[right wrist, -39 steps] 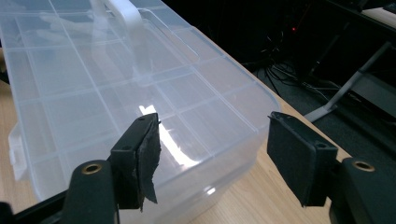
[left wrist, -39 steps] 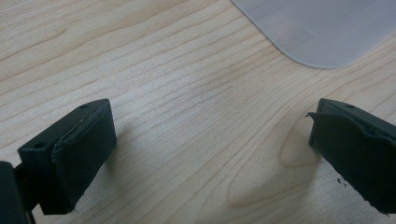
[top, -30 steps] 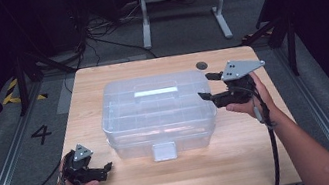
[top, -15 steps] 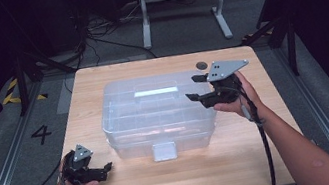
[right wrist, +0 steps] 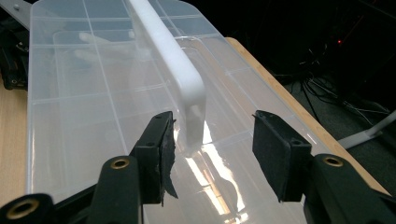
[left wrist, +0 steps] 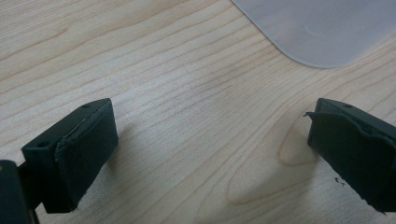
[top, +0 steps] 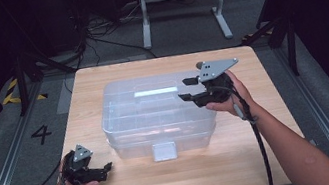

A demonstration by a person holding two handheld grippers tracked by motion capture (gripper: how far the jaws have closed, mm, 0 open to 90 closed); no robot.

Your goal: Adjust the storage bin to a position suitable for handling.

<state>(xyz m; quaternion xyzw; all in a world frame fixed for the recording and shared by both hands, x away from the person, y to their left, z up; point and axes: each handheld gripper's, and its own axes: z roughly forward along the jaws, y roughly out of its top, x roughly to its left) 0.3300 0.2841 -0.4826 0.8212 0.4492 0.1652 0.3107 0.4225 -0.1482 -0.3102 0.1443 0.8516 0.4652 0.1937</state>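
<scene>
R gripper (top: 191, 88) over clear plastic compartment box (top: 156, 114), jaws just been closing, apart astride its white handle (right wrist: 180, 70). L gripper (top: 106, 168) jaws apart on wooden desk (top: 259, 122).

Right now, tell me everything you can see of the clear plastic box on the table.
The clear plastic box is a see-through organiser with a flat lid ribbed into compartments, a white handle along the top and a pale latch on its near side. It sits lid closed, level, mid-table. The right gripper hovers over its right end, jaws straddling the handle's end without pressing on it.
</scene>
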